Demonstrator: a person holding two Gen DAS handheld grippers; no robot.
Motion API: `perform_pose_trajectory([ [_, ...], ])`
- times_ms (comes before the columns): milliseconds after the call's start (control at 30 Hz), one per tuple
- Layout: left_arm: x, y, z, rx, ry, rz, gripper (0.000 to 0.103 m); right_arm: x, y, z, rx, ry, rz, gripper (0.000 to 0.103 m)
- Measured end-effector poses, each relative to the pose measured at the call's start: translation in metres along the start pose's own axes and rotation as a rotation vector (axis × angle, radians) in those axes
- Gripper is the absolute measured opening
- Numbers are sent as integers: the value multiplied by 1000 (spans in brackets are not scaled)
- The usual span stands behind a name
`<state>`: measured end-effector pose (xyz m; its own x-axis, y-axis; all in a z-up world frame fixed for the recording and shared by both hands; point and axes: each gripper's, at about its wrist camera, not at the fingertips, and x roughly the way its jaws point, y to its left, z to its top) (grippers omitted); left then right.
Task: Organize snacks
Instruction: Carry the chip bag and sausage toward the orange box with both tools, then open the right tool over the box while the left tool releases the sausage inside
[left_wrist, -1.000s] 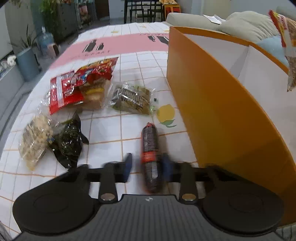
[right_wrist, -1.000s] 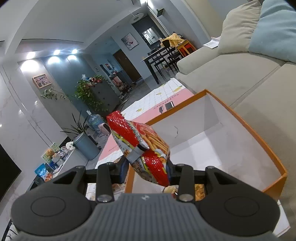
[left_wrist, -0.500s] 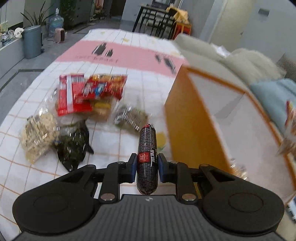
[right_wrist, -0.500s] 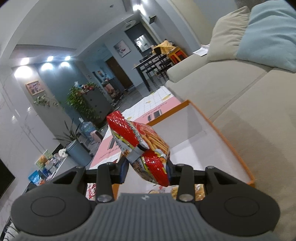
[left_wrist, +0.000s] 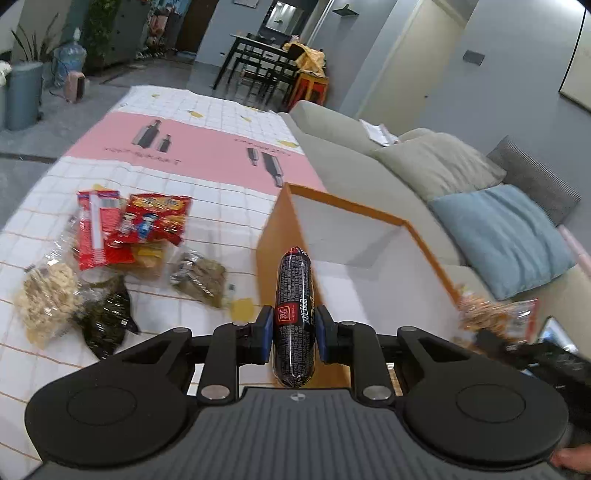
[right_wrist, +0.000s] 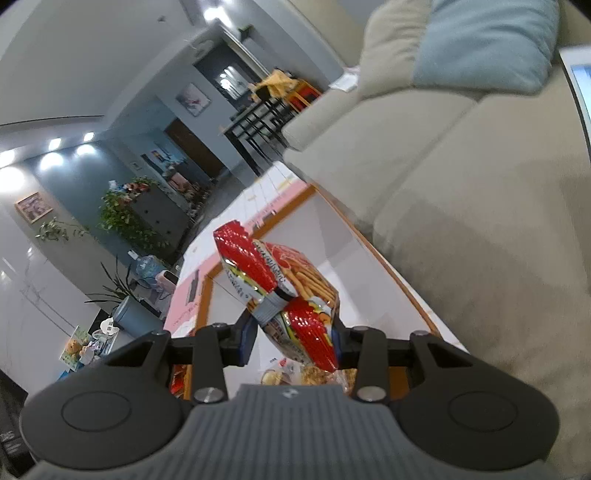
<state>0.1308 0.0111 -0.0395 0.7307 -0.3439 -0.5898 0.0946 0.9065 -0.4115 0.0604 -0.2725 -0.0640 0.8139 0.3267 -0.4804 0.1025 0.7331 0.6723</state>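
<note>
Orange box (right_wrist: 373, 254) holds snack packets (right_wrist: 306, 374); each hand-held gripper grips a snack.

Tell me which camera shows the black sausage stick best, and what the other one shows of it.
The left wrist view. There the black sausage stick stands front and centre, clamped between the left gripper pads, label readable, over the orange box wall. The right wrist view shows none of it, only the red snack bag in the right gripper.
</note>
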Motion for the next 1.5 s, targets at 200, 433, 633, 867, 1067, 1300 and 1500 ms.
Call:
perform_pose_trajectory([
  [200, -6, 1, 5, -53, 12, -135, 26, 12, -2, 4, 17, -11, 0, 37],
  [433, -12, -5, 8, -30, 9, -186, 26, 20, 22, -6, -177, 27, -187, 37],
  [633, -20, -20, 8, 25, 7, -177, 26, 11, 29, -9, -258, 18, -270, 58],
  [867, -7, -47, -2, 41, 69, -201, 26, -18, 12, -3, -162, -51, -231, 63],
  [1067, 7, -75, -19, 175, 82, -114, 26, -37, 12, -3, -139, -79, -141, 64],
  [1300, 16, -87, -29, 239, 86, -56, 26, -41, 11, -1, -131, -88, -116, 64],
  [1500, 13, -98, -36, 332, 49, -18, 26, -35, 8, 0, -127, -72, -109, 64],
])
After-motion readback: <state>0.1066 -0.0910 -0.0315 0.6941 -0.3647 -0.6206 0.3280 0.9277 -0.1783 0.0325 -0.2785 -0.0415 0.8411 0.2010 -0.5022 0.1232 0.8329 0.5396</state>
